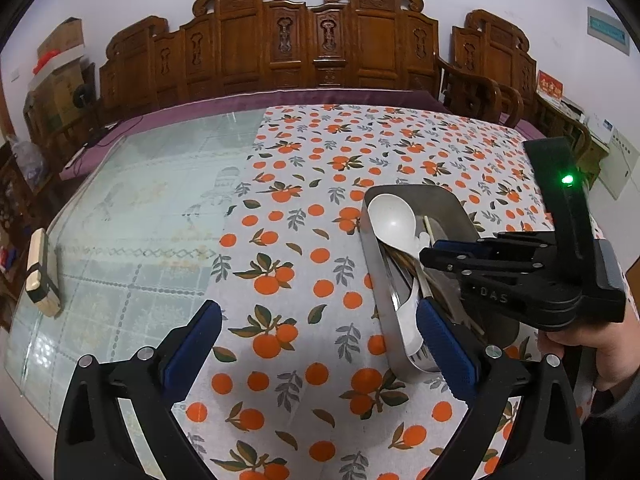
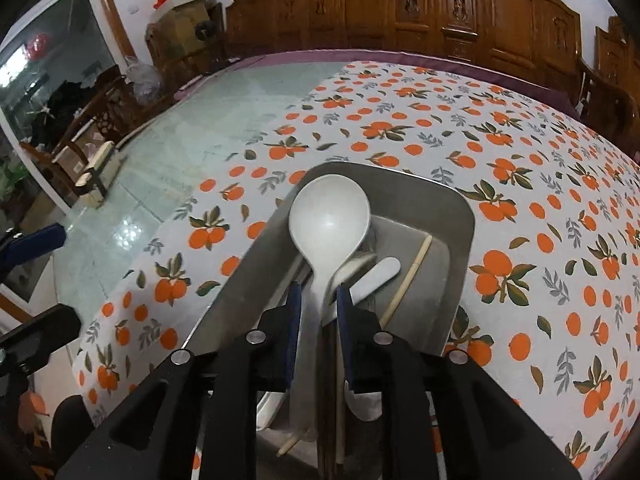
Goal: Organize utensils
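Where the orange-print tablecloth covers the table, steel tray holding mixed utensils. Large white ladle: bowl propped on far left rim of tray, handle running back toward near end. Right gripper: lowered over tray, blue pads to either side of ladle handle, narrow gap showing on each side, whether gripping cannot be told. Same gripper from left wrist view: reaching in from right, tips just behind ladle bowl. Small white spoon: just right of ladle handle, beside right pad. Wooden chopstick: lying diagonally along tray floor, further right. Left gripper: fingers spread wide, holding nothing, over cloth just left of tray, right fingertip at tray's near end. Wooden block: far left, on bare glass tabletop.
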Demonstrator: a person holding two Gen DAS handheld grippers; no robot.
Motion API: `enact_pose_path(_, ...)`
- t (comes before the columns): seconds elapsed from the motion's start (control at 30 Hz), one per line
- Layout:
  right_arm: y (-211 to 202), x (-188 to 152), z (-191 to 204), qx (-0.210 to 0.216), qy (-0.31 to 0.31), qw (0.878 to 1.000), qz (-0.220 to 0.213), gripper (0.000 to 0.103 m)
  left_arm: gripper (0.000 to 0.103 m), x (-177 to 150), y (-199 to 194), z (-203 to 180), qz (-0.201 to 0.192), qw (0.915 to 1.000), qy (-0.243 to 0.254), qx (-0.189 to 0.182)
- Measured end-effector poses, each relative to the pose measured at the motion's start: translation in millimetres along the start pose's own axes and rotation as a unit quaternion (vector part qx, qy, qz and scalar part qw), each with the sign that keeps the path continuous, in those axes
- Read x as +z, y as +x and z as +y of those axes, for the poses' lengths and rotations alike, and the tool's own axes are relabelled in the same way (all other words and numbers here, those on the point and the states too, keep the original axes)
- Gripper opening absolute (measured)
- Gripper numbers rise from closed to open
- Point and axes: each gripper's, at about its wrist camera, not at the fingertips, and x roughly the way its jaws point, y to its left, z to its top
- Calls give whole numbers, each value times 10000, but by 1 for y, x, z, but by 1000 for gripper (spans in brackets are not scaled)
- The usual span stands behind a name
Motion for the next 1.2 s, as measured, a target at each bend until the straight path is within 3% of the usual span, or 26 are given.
enact_pose_path(0.13,-16,-4,1,-40,-104,9998,-174,37,94,-1,0,-3,10,10000,38,15)
enact_pose_path(0.23,-33,-8,-1,-155,-112,9993,-335,41,94,-3,0,-6,-5,10000,52,13)
enact_pose_path(0.7,-149,-50,-22,-820,252,9892,-1184,99,95,-4,-19,-52,-12,9993,344,-135)
enact_pose_path(1.1,-230,-100,-38,-1369,678,9740,-1674,100,95,-1,-56,-102,-295,9991,279,-130)
enact_pose_path(1.2,-245,-116,-42,-1458,797,9704,-1754,100,95,-5,-67,-113,-357,9988,177,-277)
